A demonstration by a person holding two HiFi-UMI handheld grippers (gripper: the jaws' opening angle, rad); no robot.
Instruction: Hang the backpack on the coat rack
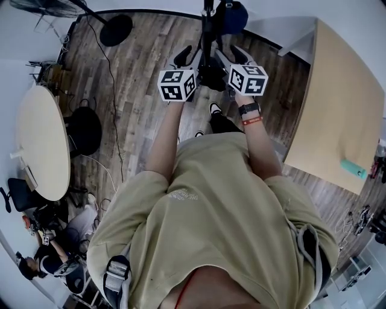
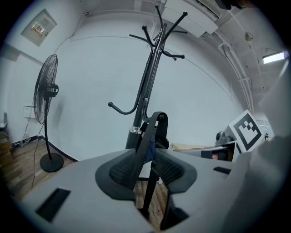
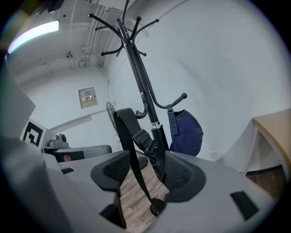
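Note:
The black coat rack stands straight ahead of both grippers, its pole just beyond them in the head view. A navy backpack hangs by its top loop from a low hook on the rack. One black shoulder strap runs down between the jaws of my left gripper, which stands open with a gap beside the strap. The other strap with its buckle hangs between the jaws of my right gripper, also open. In the head view both grippers are held side by side at the rack, below the backpack.
A standing fan is left of the rack, its round base on the wood floor. A round table and black chair lie to the left, a wooden table to the right. Another person sits at lower left.

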